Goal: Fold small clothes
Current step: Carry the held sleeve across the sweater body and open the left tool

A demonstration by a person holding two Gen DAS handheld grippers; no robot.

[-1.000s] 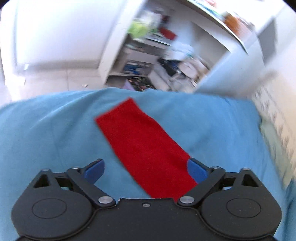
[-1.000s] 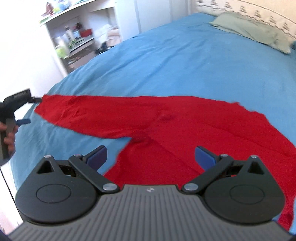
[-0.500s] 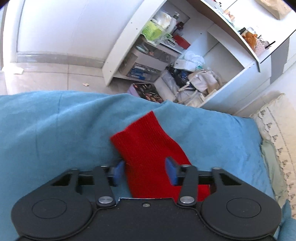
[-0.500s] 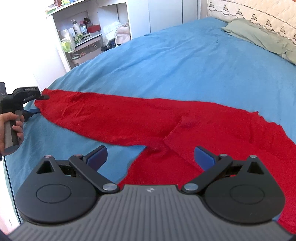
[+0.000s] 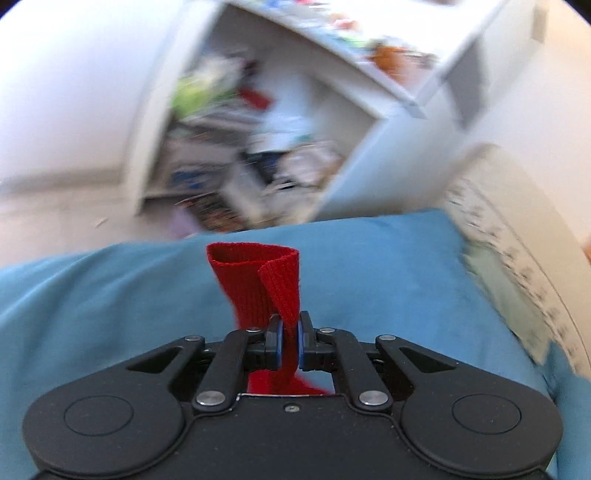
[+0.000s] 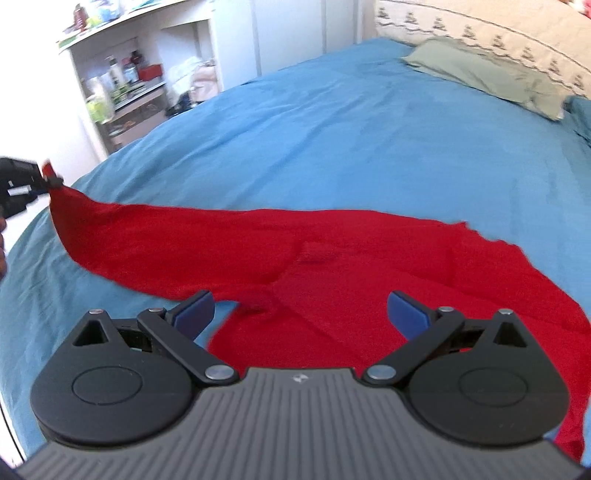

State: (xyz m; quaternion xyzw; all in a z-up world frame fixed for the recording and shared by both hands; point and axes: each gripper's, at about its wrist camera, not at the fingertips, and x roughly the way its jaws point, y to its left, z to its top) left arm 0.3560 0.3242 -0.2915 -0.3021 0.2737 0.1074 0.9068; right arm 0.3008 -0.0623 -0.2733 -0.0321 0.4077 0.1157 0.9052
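Observation:
A red knit sweater (image 6: 369,258) lies spread on the blue bed cover (image 6: 332,129). Its long left sleeve (image 6: 122,232) stretches out to the left. My left gripper (image 5: 290,338) is shut on the ribbed sleeve cuff (image 5: 258,280) and holds it lifted off the bed; it also shows at the far left of the right wrist view (image 6: 46,177). My right gripper (image 6: 301,310) is open and empty, hovering just above the sweater's body near the armpit.
A grey-green pillow (image 6: 487,74) and a patterned headboard cover (image 6: 480,33) are at the bed's far right. A white cluttered shelf unit (image 6: 122,88) stands beyond the bed's left edge, over a pale floor (image 5: 55,206).
My left gripper closed on the sleeve cuff and lifted it off the bed. My right gripper stayed open and shifted only slightly over the sweater.

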